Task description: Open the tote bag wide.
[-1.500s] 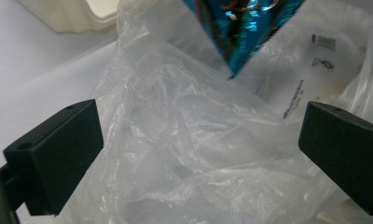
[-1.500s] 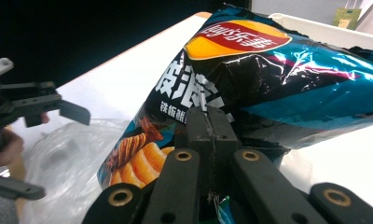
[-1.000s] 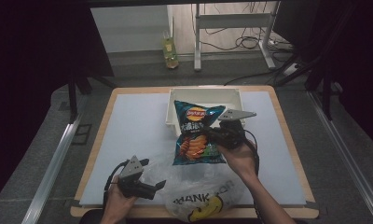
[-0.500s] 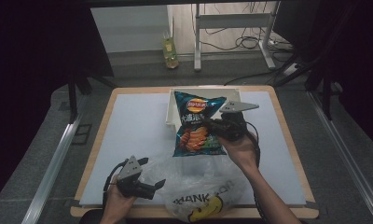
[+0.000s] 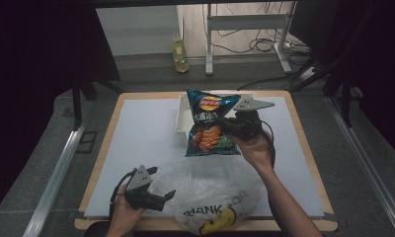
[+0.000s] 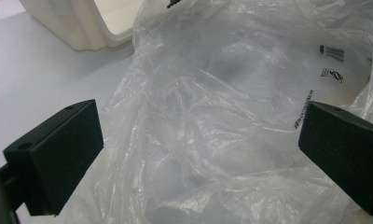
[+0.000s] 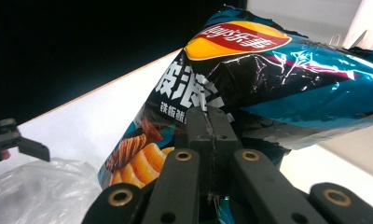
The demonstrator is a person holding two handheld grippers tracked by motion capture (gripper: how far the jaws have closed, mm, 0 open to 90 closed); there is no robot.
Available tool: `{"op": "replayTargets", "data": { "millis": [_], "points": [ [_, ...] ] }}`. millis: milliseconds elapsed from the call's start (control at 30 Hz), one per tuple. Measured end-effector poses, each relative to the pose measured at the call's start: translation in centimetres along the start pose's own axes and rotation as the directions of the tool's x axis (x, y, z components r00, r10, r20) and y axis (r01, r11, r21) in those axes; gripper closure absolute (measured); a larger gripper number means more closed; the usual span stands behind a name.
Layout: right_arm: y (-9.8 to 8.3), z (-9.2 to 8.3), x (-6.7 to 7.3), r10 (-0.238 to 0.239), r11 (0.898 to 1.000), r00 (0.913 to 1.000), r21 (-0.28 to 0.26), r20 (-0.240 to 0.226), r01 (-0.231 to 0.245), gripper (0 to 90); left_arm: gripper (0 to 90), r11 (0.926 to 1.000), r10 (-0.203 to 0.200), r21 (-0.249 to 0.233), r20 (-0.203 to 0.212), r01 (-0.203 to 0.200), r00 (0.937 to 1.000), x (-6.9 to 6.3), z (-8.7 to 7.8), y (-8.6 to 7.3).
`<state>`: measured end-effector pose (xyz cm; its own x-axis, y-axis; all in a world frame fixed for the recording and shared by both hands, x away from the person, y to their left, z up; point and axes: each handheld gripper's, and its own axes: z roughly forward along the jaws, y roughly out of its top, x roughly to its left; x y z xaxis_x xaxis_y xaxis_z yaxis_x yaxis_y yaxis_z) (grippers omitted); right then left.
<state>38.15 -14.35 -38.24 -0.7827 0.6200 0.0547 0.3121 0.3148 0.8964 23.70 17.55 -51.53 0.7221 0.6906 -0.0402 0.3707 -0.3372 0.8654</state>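
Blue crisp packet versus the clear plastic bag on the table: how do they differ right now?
The glossy blue crisp packet hangs upright in the air, pinched by the shut right gripper; the clear crumpled plastic bag lies slack on the white table mat. The packet is opaque with printed crisps; the bag is see-through. The open left gripper only flanks the bag. Both are thin, crinkly film.

High view: table mat (image 5: 136,133) evenly lit from above, surroundings left nearly black at the left and right edges; brighter floor seen at upper centre. Soft shadows only. Glare is picked up on the plastic bag (image 5: 210,192) and chip bag (image 7: 268,88) foil. Left gripper view: near jaws slightly soft, bag washed out. Right gripper view: upper left is lost to black, foreground jaws blurred.
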Motion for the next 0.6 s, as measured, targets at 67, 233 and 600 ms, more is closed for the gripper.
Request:
{"op": "replayTargets", "data": {
  "millis": [67, 233, 600],
  "points": [
    [0.1, 0.2, -0.3, 0.001, 1.0, 1.0, -0.002, 0.001, -0.001, 89.8, 0.0, 1.0, -0.002, -0.007, -0.003, 0.002, 1.0, 0.0, -0.1, 0.0],
    [0.5, 0.6, -1.2, 0.001, 1.0, 1.0, -0.008, 0.004, -0.001, 89.7, 0.0, 0.9996, -0.009, -0.027, -0.003, 0.009, 1.0, 0.2, -0.3, 0.0],
    [1.7, 1.9, -2.8, -0.019, 1.0, 0.9996, -0.019, 0.021, 0.019, 89.8, 0.0, 0.9992, -0.009, -0.039, -0.002, 0.009, 1.0, 0.2, -0.4, 0.0]
  ]
}}
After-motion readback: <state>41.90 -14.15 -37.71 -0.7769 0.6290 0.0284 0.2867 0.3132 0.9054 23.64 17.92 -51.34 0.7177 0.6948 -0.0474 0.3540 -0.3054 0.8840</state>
